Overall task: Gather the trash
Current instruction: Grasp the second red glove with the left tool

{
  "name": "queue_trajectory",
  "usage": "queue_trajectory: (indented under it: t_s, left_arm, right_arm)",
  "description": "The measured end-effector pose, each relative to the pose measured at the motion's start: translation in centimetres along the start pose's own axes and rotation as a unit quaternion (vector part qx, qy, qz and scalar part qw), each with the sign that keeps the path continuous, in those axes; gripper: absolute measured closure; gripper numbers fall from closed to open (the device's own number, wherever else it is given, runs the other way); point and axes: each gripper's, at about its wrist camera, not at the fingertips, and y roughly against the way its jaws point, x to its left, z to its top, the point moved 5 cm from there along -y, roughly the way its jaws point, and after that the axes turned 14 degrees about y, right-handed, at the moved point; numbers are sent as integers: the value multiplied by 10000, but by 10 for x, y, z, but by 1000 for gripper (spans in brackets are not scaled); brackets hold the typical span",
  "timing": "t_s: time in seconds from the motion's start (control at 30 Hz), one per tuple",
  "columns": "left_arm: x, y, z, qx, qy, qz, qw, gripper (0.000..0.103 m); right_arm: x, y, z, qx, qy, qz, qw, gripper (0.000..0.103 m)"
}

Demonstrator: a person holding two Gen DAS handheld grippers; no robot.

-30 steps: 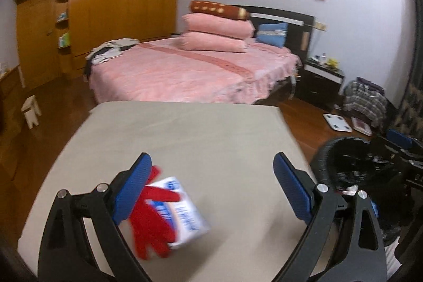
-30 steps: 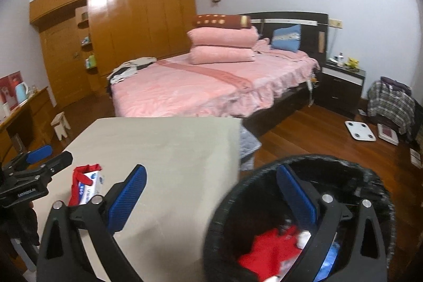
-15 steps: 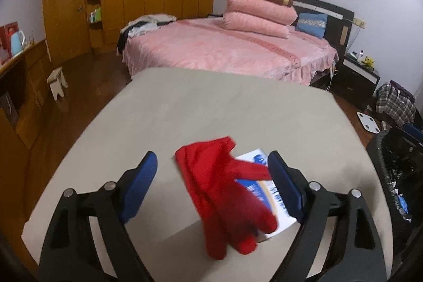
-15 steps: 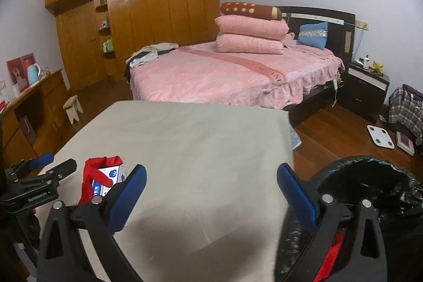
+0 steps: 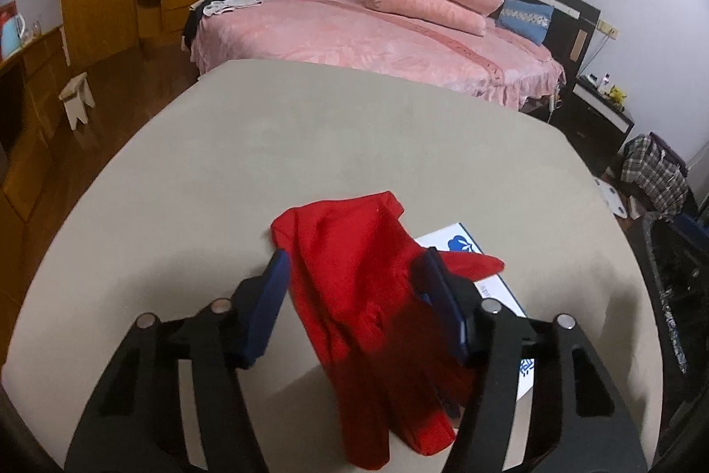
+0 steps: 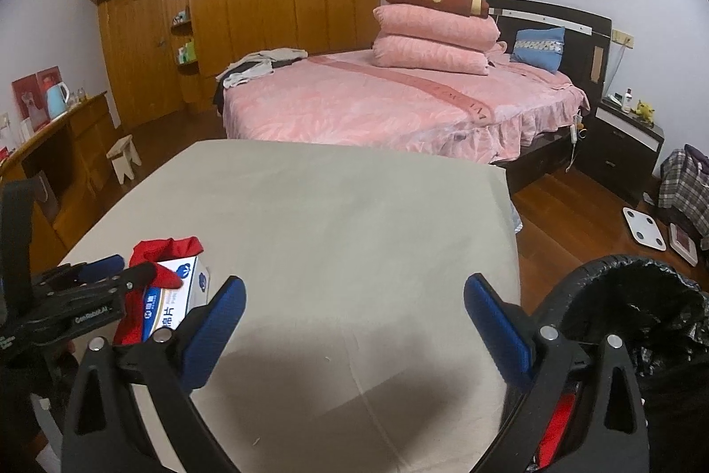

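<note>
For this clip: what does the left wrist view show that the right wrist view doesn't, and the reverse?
Only the left wrist view shows the left gripper from behind, its blue fingers either side of the red glove.

Only the right wrist view shows the right gripper open over bare table, and the black-lined trash bin's opening.

Both show the glove draped over the white-and-blue box, the table and the pink bed.
</note>
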Motion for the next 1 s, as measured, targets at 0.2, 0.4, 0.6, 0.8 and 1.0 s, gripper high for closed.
queue_trajectory:
  t_s: [0.2,0.4,0.6,0.8,1.0]
  left_arm:
    - [-8,-1,-1,57,-71,-334,9994,86]
    - [-4,4,0,16,-2,-318,9995,95]
    - [15,6,-2,159,52,-137,9998,95]
    - [16,-9,-6,387,32,111,9992,71]
    - [22,-17,-9,494,179,115,9986,63]
  right_arm:
    - [4,-4,-2,43,38,32,10000,6]
    - [7,-2,-1,35,98,63,9999,6]
    - [9,-1,0,16,119,67,9999,6]
    - [13,-1,-1,50,127,99,9999,6]
    - [14,-4,0,78,161,104,9998,6]
